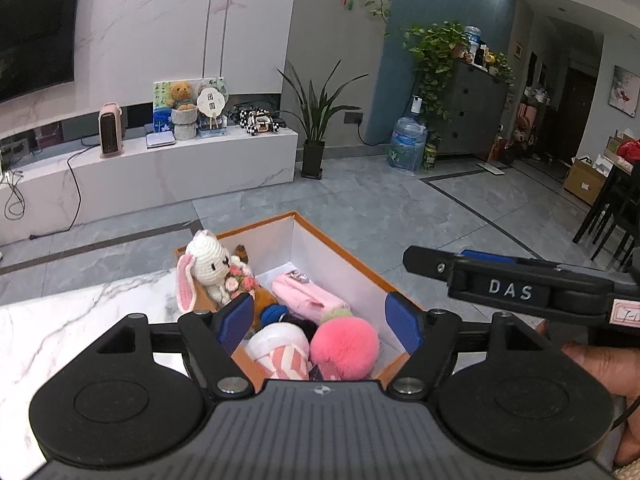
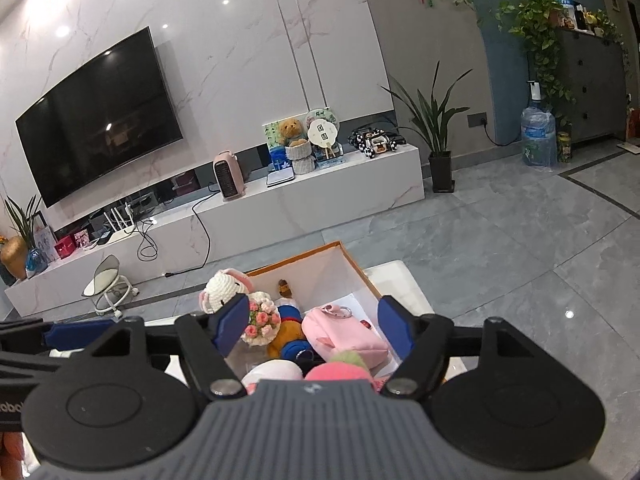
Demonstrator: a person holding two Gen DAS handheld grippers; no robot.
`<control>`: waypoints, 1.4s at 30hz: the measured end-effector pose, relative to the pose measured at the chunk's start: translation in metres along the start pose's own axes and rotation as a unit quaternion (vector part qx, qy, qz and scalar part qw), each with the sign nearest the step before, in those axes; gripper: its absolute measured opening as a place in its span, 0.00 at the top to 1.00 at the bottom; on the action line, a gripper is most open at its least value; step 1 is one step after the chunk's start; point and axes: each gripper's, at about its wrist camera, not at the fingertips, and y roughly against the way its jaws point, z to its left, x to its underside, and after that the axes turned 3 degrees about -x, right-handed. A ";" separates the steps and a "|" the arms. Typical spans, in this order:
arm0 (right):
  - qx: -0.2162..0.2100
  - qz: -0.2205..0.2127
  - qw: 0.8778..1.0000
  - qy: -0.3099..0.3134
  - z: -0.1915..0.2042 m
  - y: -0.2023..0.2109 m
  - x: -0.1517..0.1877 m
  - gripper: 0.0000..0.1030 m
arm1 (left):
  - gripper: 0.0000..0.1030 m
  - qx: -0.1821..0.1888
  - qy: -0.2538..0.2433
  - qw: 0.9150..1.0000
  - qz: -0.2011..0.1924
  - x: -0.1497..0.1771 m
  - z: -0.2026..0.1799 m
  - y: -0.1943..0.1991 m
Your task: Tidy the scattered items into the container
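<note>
Both grippers hung over the box [image 1: 340, 248], which stood at the table's [image 1: 80, 320] far edge. The left gripper [image 1: 320, 322] was spread, nothing between its pads. The right gripper [image 2: 314, 326] was likewise spread and empty. Inside the box lay a rabbit [image 1: 208, 268] at the left wall, a pink pouch [image 1: 308, 296], and a pink pompom [image 1: 344, 346] near the front.

Grey tiled floor [image 2: 500, 240], marble wall [image 2: 224, 60], wall-mounted television [image 2: 100, 120].
</note>
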 end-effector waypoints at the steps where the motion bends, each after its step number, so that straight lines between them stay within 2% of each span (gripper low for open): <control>1: 0.001 -0.001 1.000 0.000 0.001 0.000 0.001 0.28 | 0.16 0.001 0.004 1.000 0.001 -0.001 0.004 -0.001; 9: -0.017 -0.007 1.000 -0.009 0.008 0.006 0.011 0.23 | 0.14 0.031 0.048 0.998 -0.013 0.016 0.022 0.000; 13: -0.020 -0.005 1.000 -0.015 0.013 0.008 0.017 0.21 | 0.14 0.039 0.050 0.998 0.000 0.028 0.024 -0.003; 16: -0.017 -0.013 1.000 -0.016 0.016 0.013 0.021 0.16 | 0.14 0.049 0.050 0.998 0.009 0.036 0.023 -0.008; 22: -0.011 -0.007 0.999 -0.043 0.013 0.015 0.031 0.09 | 0.14 0.095 0.088 0.991 0.014 0.047 0.029 -0.013; 26: -0.001 0.014 0.999 -0.053 0.014 0.013 0.044 0.07 | 0.13 0.085 0.082 0.993 0.028 0.054 0.029 -0.016; 31: 0.047 0.035 0.998 -0.019 0.025 0.010 0.058 0.04 | 0.12 0.045 0.048 0.997 0.040 0.063 0.024 -0.017; 36: 0.077 0.033 0.996 0.003 0.024 0.008 0.059 0.02 | 0.11 0.038 0.068 0.996 0.050 0.072 0.029 -0.023; 42: 0.097 0.037 0.994 0.020 0.025 0.004 0.060 0.02 | 0.11 0.027 0.064 0.996 0.064 0.072 0.028 -0.026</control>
